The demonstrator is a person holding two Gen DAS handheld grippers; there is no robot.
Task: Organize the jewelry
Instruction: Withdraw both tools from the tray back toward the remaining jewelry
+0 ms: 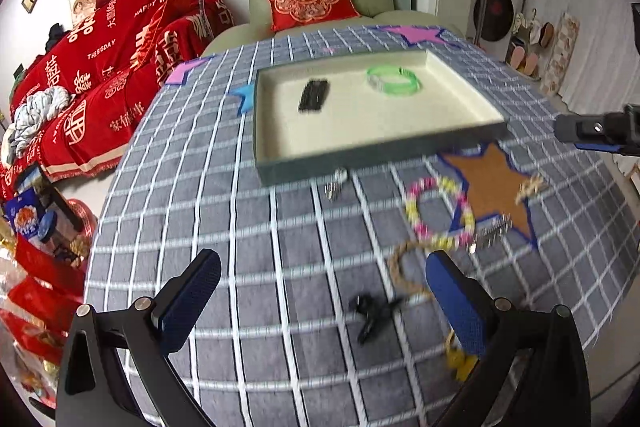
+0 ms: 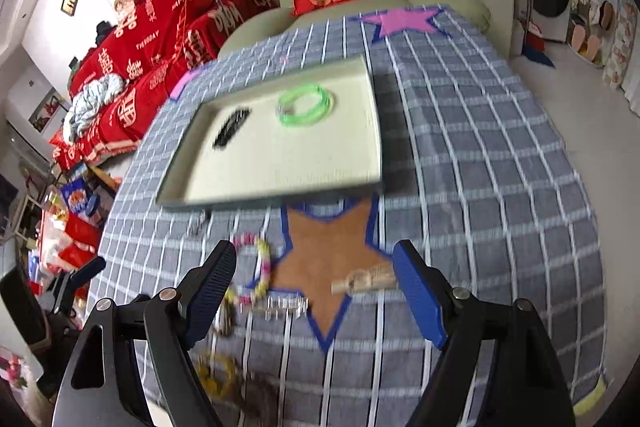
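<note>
Both grippers are hanging spread wide and empty, left gripper (image 1: 322,297) and right gripper (image 2: 314,293), nearer than the tray (image 1: 360,157). A beaded bracelet (image 1: 438,213) is lying just before the tray; a green bangle (image 1: 394,79) is resting inside it.

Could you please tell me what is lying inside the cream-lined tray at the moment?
Inside the tray: a green bangle and a blurred black piece. Nothing else shows.
</note>
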